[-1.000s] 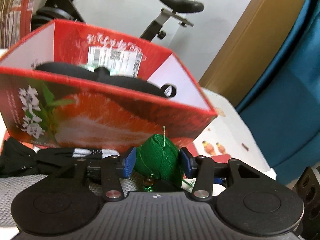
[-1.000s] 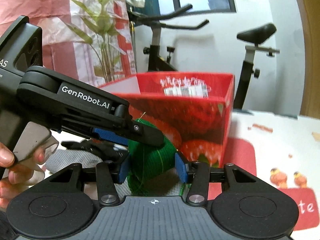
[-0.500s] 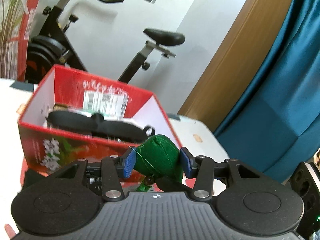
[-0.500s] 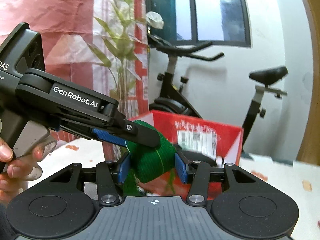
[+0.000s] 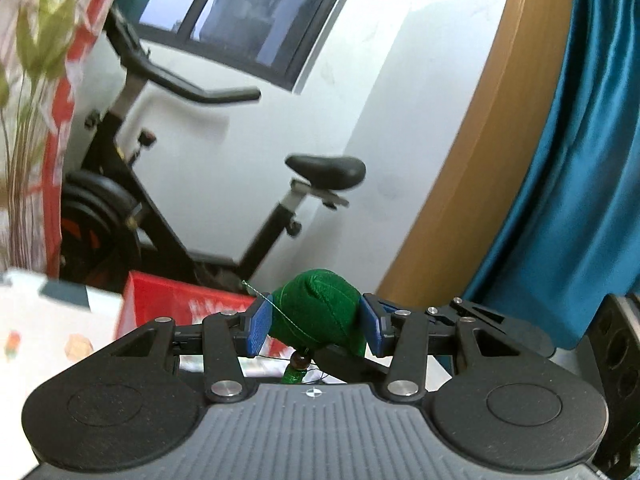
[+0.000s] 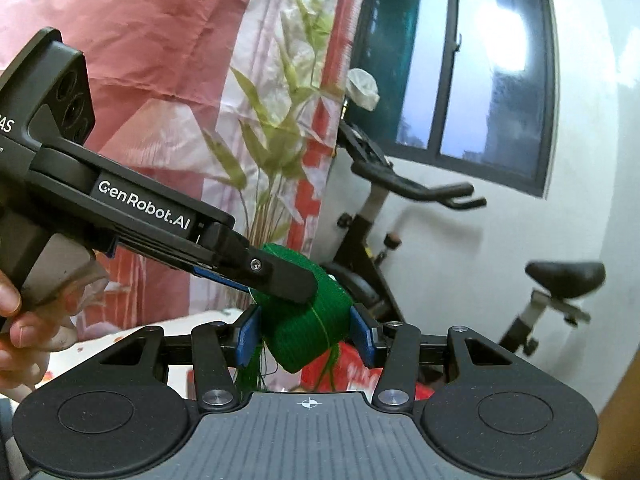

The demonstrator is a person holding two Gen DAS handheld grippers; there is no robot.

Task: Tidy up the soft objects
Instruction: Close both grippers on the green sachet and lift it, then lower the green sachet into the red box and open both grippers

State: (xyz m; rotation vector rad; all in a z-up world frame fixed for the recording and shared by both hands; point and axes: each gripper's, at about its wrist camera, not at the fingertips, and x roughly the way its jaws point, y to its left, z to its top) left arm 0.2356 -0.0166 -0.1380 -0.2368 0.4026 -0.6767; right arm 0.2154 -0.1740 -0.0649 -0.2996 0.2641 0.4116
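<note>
While both tongs grip the same green pouch (image 5: 316, 312), it hangs in the air above the red box (image 5: 180, 304). The left tongs (image 5: 316, 326) pinch it between blue pads, and the right tongs (image 6: 306, 334) clamp it crosswise (a hand (image 6: 16, 320) shows at the edge). An exercise bike (image 6: 400, 232) stands behind.

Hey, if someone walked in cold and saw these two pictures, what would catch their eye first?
Most likely the bright green stuffed pouch, low in the middle of both views and clamped from two sides: the left tool and the right tool both grip it, above a red box. Behind it, a black exercise bike stands against the white wall under a dark window.
</note>
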